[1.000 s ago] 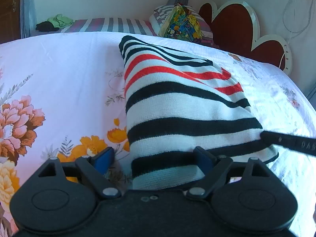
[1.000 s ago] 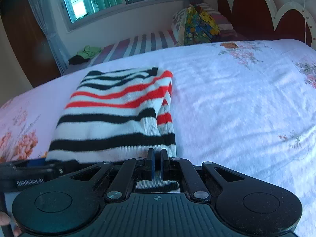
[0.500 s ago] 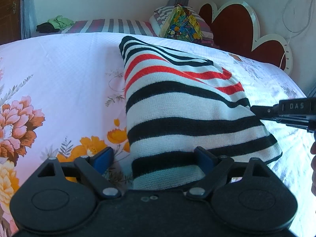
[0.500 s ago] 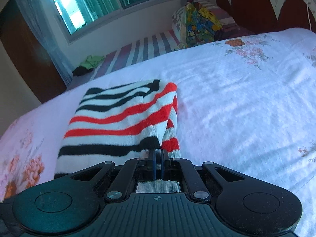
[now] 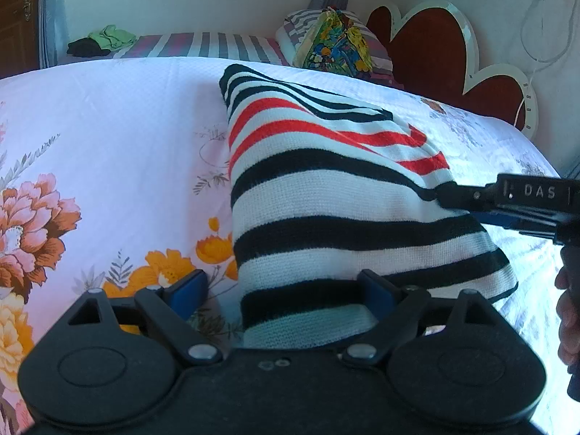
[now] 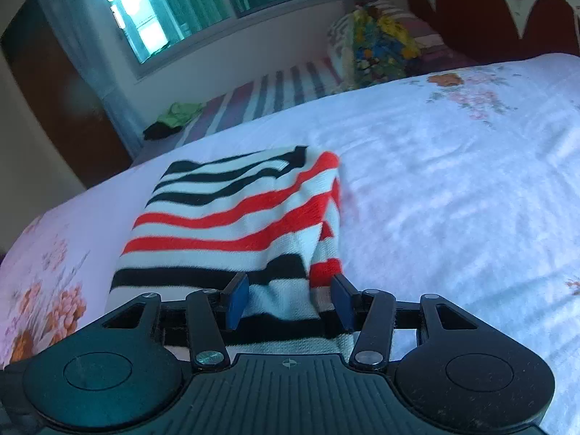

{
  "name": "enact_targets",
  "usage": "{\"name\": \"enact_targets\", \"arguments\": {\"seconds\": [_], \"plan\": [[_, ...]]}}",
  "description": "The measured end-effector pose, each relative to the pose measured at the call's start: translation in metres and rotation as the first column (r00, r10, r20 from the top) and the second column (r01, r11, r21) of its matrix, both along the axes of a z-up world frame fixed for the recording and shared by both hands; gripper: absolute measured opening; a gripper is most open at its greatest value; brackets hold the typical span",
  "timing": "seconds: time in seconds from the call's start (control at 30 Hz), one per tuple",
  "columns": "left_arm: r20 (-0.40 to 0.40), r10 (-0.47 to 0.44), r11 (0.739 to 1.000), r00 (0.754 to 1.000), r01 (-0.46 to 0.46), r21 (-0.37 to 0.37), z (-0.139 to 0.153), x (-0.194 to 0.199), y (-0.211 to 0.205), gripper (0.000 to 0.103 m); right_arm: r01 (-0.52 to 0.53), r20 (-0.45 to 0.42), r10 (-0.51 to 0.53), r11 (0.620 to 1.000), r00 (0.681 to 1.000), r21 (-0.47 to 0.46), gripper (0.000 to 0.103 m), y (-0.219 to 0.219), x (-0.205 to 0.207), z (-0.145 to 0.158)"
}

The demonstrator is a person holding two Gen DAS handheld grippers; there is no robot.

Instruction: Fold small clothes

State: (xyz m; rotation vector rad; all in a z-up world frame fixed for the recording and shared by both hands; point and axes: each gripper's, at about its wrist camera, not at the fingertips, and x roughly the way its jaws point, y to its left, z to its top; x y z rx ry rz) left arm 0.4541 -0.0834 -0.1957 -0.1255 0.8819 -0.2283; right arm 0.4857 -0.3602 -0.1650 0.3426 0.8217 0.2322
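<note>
The folded striped sweater lies on my flowered bedsheet, its near edge hidden under both tools. My left gripper stands wide apart, the sweater's near corner between its pads, which do not press it. My right gripper has just been opening; the sweater's right fold sits loose between its blue pads. My hand is cut off at the frame edge.

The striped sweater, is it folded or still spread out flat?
Folded: the striped sweater lies as a compact rectangle on the bed sheet, with doubled layers showing along its right edge.
</note>
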Motion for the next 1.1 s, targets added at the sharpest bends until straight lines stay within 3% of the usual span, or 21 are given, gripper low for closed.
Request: {"name": "enact_targets", "arguments": {"seconds": [0.03, 0.2, 0.3, 0.37, 0.53, 0.57, 0.63, 0.67, 0.7, 0.73, 0.77, 1.1], "plan": [[0.0, 0.0, 1.0, 1.0, 0.0, 0.0, 0.0, 0.0, 0.0, 0.09, -0.005, 0.003, 0.005, 1.0, 1.0, -0.024, 0.048, 0.003, -0.001, 0.0], [-0.001, 0.004, 1.0, 1.0, -0.004, 0.0, 0.0, 0.0, -0.001, 0.091, -0.052, 0.027, 0.055, 0.994, 0.998, -0.093, 0.01, 0.016, -0.004, 0.004], [-0.004, 0.004, 1.0, 1.0, -0.004, -0.002, 0.0, 0.0, -0.001, 0.091, -0.054, 0.064, 0.064, 0.987, 0.996, -0.154, 0.005, 0.018, -0.009, 0.008], [-0.006, 0.001, 1.0, 1.0, -0.001, -0.011, -0.001, 0.002, 0.0, 0.092, -0.042, 0.038, 0.051, 0.979, 0.998, -0.201, 0.005, 0.014, -0.004, -0.003], [-0.02, 0.007, 1.0, 1.0, -0.007, -0.014, 0.0, 0.003, 0.002, 0.09, -0.011, 0.025, 0.016, 0.986, 1.0, -0.164, 0.005, 0.016, -0.003, -0.007], [-0.029, 0.006, 1.0, 1.0, -0.007, -0.024, 0.002, 0.004, 0.003, 0.09, -0.012, 0.02, 0.015, 0.989, 1.0, -0.148, 0.007, 0.014, -0.003, -0.005], [-0.05, 0.008, 0.999, 0.999, -0.01, -0.049, 0.007, 0.004, 0.006, 0.09, -0.019, 0.0, 0.019, 0.994, 1.0, -0.111, 0.023, 0.008, -0.003, 0.002], [-0.062, 0.01, 0.998, 0.998, -0.014, -0.062, 0.008, 0.005, 0.007, 0.09, -0.012, -0.001, 0.012, 0.997, 1.0, -0.077, 0.04, 0.004, -0.003, 0.006], [-0.071, 0.014, 0.997, 0.997, -0.02, -0.078, 0.01, 0.006, 0.008, 0.09, 0.002, -0.003, -0.002, 0.999, 1.0, -0.051, 0.07, 0.0, -0.001, 0.009], [-0.073, 0.018, 0.996, 0.997, -0.025, -0.088, 0.012, 0.006, 0.009, 0.09, 0.016, 0.001, -0.016, 1.0, 1.0, -0.022, 0.082, -0.004, -0.002, 0.013], [-0.072, 0.021, 0.995, 0.997, -0.028, -0.093, 0.015, 0.006, 0.009, 0.09, 0.02, 0.018, -0.019, 1.0, 1.0, -0.008, 0.087, -0.007, -0.002, 0.017], [-0.024, 0.024, 0.995, 0.999, -0.026, -0.101, 0.038, 0.024, 0.002, 0.092, -0.029, 0.0, 0.029, 0.999, 1.0, -0.043, 0.087, 0.003, 0.015, 0.02]]}}
